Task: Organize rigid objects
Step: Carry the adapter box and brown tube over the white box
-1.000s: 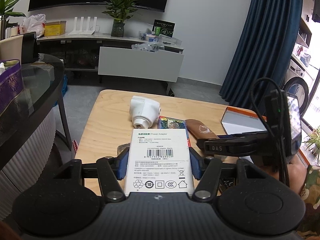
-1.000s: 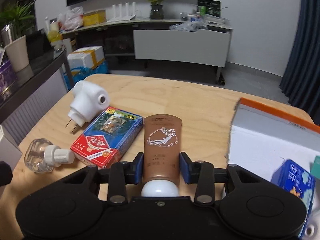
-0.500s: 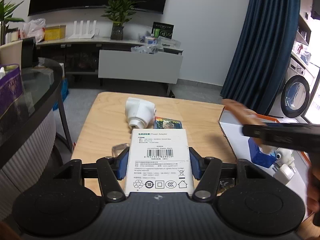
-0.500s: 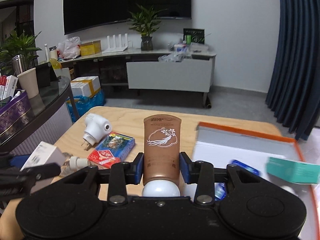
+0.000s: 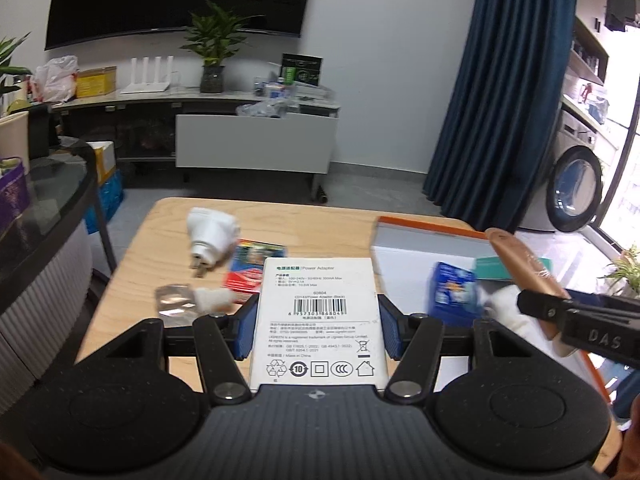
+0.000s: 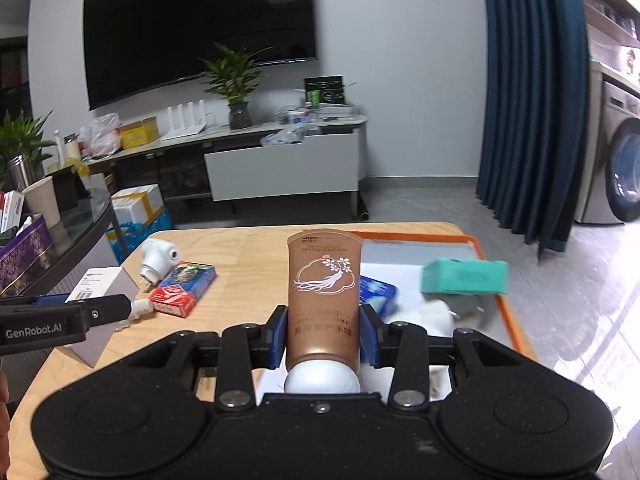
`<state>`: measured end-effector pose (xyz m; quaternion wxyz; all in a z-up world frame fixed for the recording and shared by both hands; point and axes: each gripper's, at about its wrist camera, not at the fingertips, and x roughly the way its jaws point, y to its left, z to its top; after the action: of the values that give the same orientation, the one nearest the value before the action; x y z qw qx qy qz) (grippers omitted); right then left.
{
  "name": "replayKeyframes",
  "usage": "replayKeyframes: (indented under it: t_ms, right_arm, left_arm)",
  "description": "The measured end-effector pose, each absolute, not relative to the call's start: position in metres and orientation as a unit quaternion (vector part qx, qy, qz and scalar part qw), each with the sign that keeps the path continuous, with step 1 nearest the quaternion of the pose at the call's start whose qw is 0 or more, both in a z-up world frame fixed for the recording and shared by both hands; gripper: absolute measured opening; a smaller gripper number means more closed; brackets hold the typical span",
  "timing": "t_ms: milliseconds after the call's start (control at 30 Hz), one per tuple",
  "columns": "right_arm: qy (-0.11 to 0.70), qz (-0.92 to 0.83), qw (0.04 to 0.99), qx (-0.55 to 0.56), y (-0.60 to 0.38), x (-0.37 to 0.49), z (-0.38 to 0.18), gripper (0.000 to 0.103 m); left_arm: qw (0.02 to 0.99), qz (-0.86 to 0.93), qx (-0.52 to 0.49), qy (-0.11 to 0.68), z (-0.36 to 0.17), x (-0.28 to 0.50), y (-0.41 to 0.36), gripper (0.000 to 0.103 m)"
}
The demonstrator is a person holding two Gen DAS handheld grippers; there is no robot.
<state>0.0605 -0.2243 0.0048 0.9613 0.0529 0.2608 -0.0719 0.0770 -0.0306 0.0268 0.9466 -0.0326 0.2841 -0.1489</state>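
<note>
Both our grippers had lifted since earlier: right gripper (image 6: pixel 323 336) clamped the hand cream tube (image 6: pixel 323 300), lengthwise, directly over the orange tray (image 6: pixel 508 312); left gripper (image 5: pixel 316 332) gripped the adapter box (image 5: pixel 318 320) further off.

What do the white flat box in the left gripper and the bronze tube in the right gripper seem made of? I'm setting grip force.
White flat box: looks like matte printed cardboard, judging by its sharp edges, barcode and recycling marks.
Bronze tube: probably soft plastic with a metallic satin sheen; flat crimped top, rounded glossy white cap, likely harder plastic.
</note>
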Motion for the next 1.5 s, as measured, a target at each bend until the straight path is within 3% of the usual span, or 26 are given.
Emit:
replayKeyframes:
  t_ms: [733, 1500]
  right_arm:
    - [0.234, -0.132, 0.958, 0.104, -0.3, -0.017, -0.01, 0.046]
    - [0.233, -0.135, 0.956, 0.12, -0.314, -0.023, -0.014, 0.046]
  left_arm:
    - [0.933, -0.208, -0.006, 0.295, 0.02, 0.051, -0.119, 0.06]
    - [0.926, -0.218, 0.002, 0.306, 0.013, 0.047, -0.15, 0.06]
